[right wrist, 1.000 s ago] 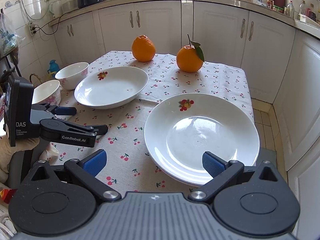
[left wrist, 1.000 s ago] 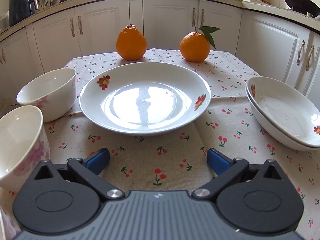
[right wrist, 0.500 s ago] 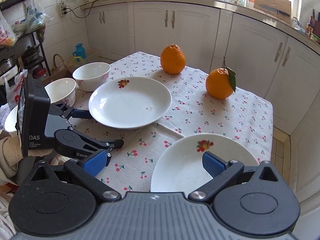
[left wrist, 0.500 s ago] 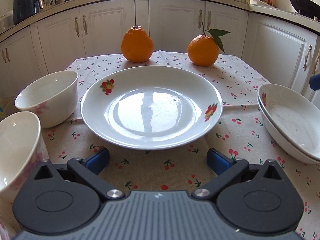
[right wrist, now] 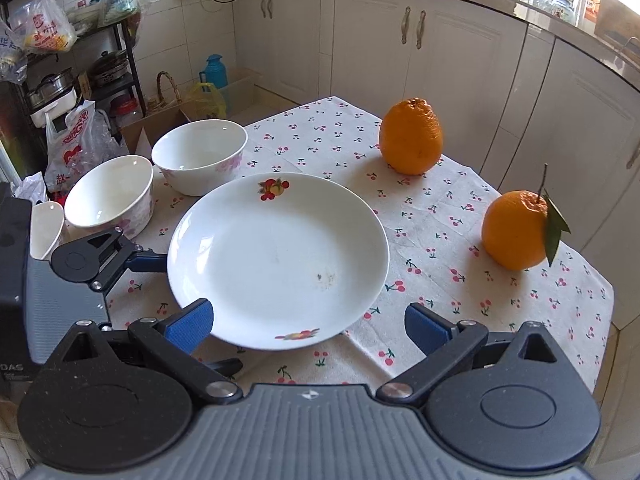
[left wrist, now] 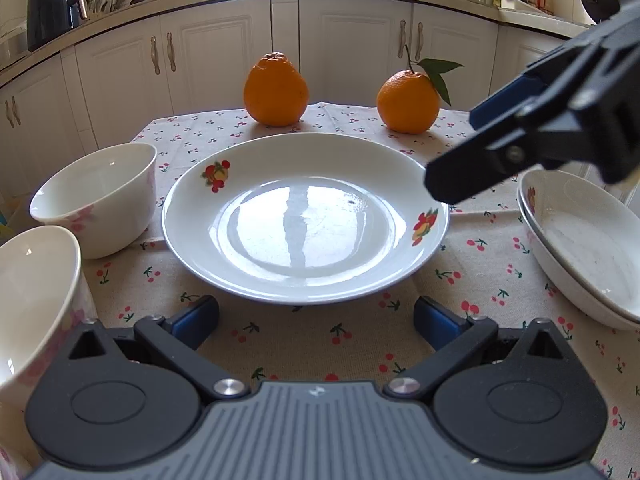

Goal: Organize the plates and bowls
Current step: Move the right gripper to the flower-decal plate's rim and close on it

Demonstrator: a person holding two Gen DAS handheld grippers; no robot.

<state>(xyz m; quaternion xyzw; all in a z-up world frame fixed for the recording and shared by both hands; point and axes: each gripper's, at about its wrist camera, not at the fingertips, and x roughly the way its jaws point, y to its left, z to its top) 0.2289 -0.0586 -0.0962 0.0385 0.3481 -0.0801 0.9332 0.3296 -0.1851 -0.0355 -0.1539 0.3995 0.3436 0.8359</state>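
Note:
A white plate with fruit prints (left wrist: pixel 304 220) lies in the middle of the cherry-print tablecloth; it also shows in the right wrist view (right wrist: pixel 276 260). My left gripper (left wrist: pixel 316 318) is open and empty, low at the plate's near rim. My right gripper (right wrist: pixel 306 326) is open and empty, above the plate's right rim; its fingers (left wrist: pixel 500 148) reach in from the upper right. Two white bowls (left wrist: pixel 98 196) (left wrist: pixel 32 300) stand left of the plate. Two stacked white plates (left wrist: pixel 580 240) sit at the right.
Two oranges (left wrist: pixel 276 90) (left wrist: pixel 409 102) stand at the table's far side. White kitchen cabinets (left wrist: pixel 352 48) line the back. Bags, pots and a box (right wrist: pixel 80 120) crowd the floor and shelf left of the table. The table edge (right wrist: pixel 600 320) drops off at right.
My right gripper has swung left from over the stacked plates to over the middle plate. My left gripper has edged closer to that plate's near rim. Both stay open.

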